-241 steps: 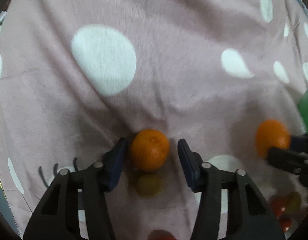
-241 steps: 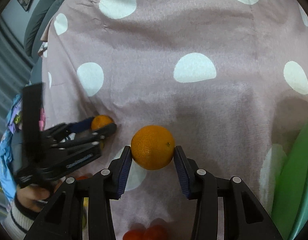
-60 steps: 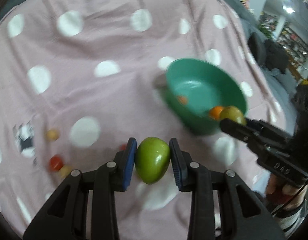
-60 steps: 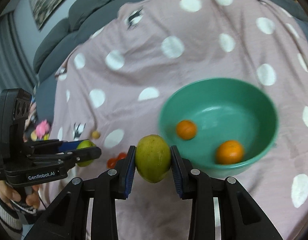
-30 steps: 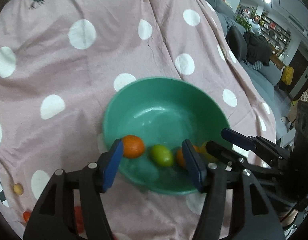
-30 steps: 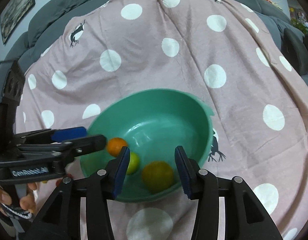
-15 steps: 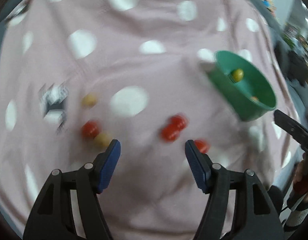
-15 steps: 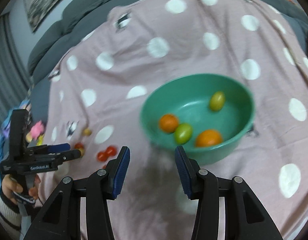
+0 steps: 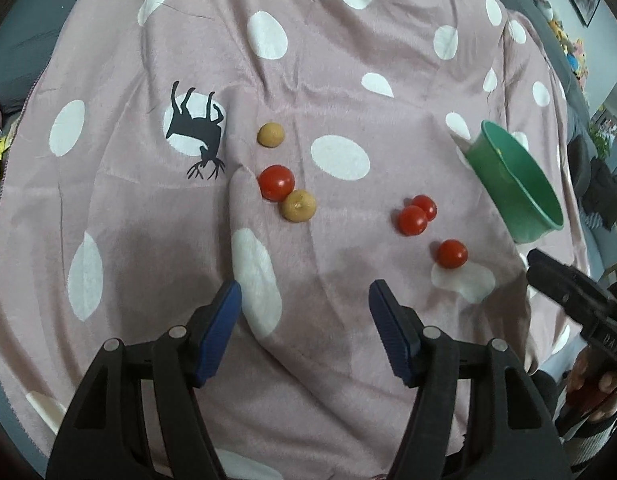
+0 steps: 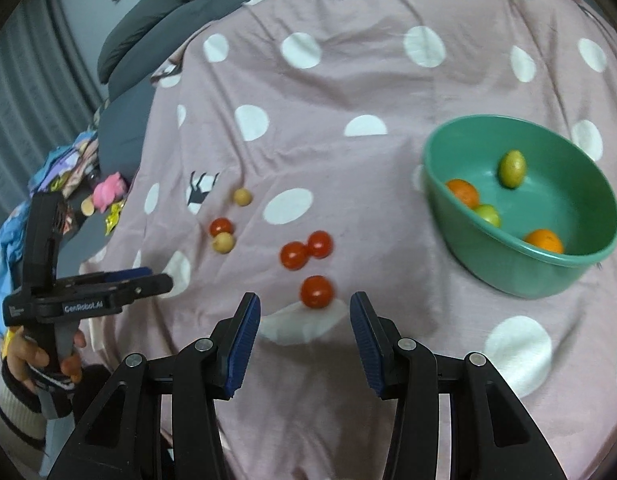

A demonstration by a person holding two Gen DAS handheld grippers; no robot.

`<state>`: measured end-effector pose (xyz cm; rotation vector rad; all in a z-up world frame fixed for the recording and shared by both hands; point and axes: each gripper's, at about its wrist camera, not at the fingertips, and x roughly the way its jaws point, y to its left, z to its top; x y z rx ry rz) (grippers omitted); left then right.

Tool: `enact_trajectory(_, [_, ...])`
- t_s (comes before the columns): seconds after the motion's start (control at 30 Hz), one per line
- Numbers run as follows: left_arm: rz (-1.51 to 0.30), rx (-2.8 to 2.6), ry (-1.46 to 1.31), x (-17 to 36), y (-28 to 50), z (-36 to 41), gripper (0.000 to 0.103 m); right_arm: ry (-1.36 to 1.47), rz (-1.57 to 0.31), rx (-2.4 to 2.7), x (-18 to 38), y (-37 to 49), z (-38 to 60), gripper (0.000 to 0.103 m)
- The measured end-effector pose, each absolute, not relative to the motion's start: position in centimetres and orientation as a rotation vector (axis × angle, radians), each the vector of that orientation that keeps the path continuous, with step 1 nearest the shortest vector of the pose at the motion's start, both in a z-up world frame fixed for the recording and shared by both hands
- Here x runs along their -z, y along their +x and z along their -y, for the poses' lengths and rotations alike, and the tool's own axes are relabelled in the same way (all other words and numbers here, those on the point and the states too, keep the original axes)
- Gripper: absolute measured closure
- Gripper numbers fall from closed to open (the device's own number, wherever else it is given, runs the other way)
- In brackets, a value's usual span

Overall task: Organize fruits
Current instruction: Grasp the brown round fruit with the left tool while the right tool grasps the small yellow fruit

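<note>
Left hand-held gripper (image 9: 304,308) and right hand-held gripper (image 10: 304,316) gape (empty).

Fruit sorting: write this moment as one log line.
left gripper open | right gripper open | bowl: four fruits | cloth: six left

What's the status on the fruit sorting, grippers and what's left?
Left gripper open, empty. Right gripper open, over nearest cherry tomato. Green bowl holds four fruits; six small ones left on the blanket. Nothing blocking.
</note>
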<state>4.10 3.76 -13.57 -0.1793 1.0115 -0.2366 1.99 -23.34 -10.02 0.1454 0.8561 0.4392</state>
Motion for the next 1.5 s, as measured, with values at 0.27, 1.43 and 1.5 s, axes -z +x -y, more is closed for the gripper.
enact_trajectory(0.27, [-1.005,0.277,-0.177,13.8,6.4,-2.3,0.038,0.136,-0.872,-0.497,10.4,3.1,21.1,0.056])
enact_trajectory(1.43, [-0.916,0.237,-0.114,13.8,11.7,-3.1,0.076,0.166,-0.954,-0.565,12.6,8.4,18.3,0.056])
enact_trajectory(1.5, [-0.892,0.223,-0.135,13.1,11.7,-4.5,0.076,0.164,-0.955,-0.579,12.5,9.6,17.2,0.056])
